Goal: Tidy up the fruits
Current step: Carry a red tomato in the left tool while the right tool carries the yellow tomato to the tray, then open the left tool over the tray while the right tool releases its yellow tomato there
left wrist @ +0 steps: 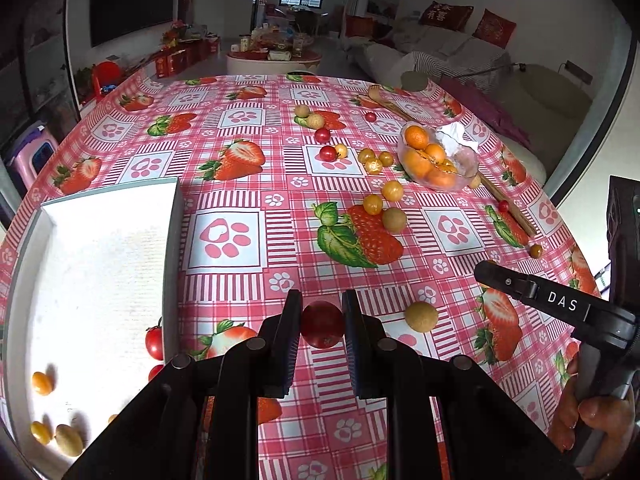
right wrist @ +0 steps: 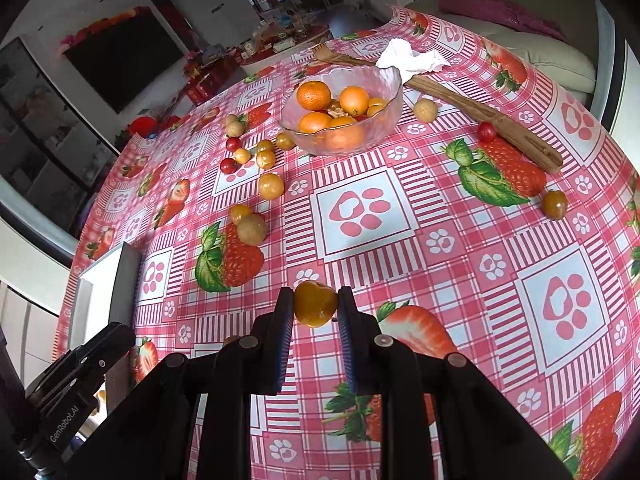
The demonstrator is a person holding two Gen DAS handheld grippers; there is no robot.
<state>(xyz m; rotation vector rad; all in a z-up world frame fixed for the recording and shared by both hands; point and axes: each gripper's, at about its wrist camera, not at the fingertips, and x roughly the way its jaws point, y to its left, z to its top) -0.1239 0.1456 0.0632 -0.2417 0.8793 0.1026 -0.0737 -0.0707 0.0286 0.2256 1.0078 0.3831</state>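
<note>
My left gripper [left wrist: 322, 322] is shut on a red cherry tomato [left wrist: 322, 325], held above the tablecloth just right of the white tray [left wrist: 100, 240]. The tray holds a red tomato [left wrist: 154, 341], two small orange fruits [left wrist: 41, 383] and a tan longan [left wrist: 69, 439]. My right gripper [right wrist: 315, 304] is shut on a yellow-orange fruit [right wrist: 315, 304] over the cloth. A glass bowl [right wrist: 384, 112] of oranges [right wrist: 314, 95] stands further back; it also shows in the left wrist view [left wrist: 466, 168]. Loose fruits [right wrist: 271, 186] lie scattered to its left.
A long wooden spoon [right wrist: 492, 116] and a crumpled tissue [right wrist: 404, 58] lie behind the bowl. A tan longan [left wrist: 421, 317] lies right of my left gripper. A red tomato [right wrist: 487, 131] and a dark fruit [right wrist: 554, 205] sit near the spoon. The table's edge curves at the right.
</note>
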